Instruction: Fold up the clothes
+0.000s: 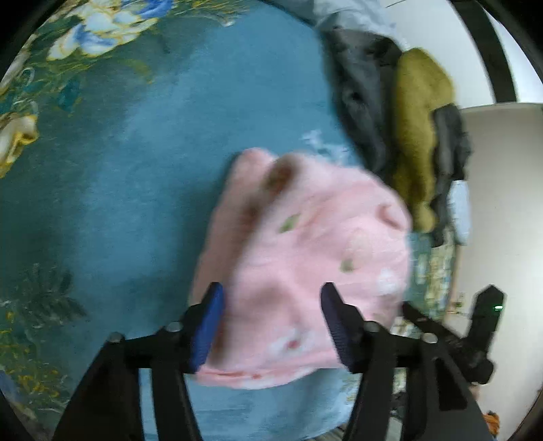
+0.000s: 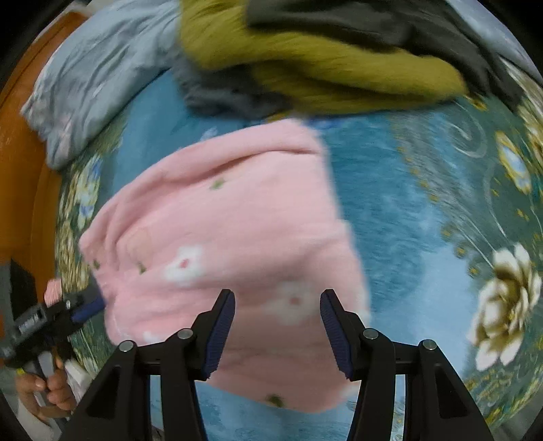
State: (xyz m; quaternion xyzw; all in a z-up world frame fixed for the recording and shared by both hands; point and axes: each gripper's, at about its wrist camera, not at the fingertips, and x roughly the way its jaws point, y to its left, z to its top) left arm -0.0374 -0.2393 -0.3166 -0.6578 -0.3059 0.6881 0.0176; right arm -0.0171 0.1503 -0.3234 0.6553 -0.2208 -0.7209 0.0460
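A pink fleece garment with white flowers (image 1: 305, 264) lies folded in a compact shape on the blue floral bedspread (image 1: 118, 169). It also shows in the right wrist view (image 2: 230, 237). My left gripper (image 1: 271, 325) is open, its blue pads on either side of the garment's near part, just above it. My right gripper (image 2: 276, 332) is open over the garment's near edge and holds nothing. The left gripper also shows at the left edge of the right wrist view (image 2: 85, 307), next to the garment's left corner.
A pile of clothes lies beyond the pink garment: an olive fuzzy piece (image 2: 305, 68), dark grey pieces (image 2: 373, 23) and a pale blue-grey one (image 2: 91, 78). An orange wooden bed frame (image 2: 20, 152) runs along the left. A white wall (image 1: 502, 203) stands to the right.
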